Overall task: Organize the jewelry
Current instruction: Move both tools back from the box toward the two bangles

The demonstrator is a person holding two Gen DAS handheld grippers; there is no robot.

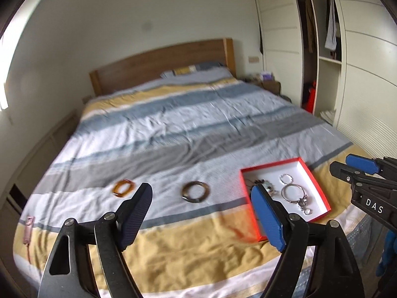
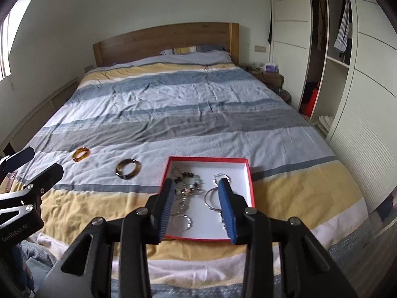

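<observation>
A red box point(image 1: 270, 165) point(image 2: 208, 158) with a white inside lies on the striped bed cover near the bed's foot. In it are silver hoops point(image 1: 291, 191) point(image 2: 213, 196) and a beaded piece point(image 2: 189, 181). To the left of the box a dark brown bangle point(image 1: 196, 191) point(image 2: 128, 168) and an amber bangle point(image 1: 124, 187) point(image 2: 81, 154) lie on the cover. My left gripper point(image 1: 201, 190) point(image 2: 42, 160) hangs above the bed, open wide and empty. Raised over the box, my right gripper point(image 2: 196, 182) point(image 1: 357, 171) is open with nothing between its pads.
A small pink object point(image 1: 27, 228) lies on the cover at the far left. The wooden headboard point(image 2: 163, 39) is at the far end. An open white wardrobe point(image 2: 332, 74) lines the right side, with a nightstand point(image 2: 270, 75) beside the bed.
</observation>
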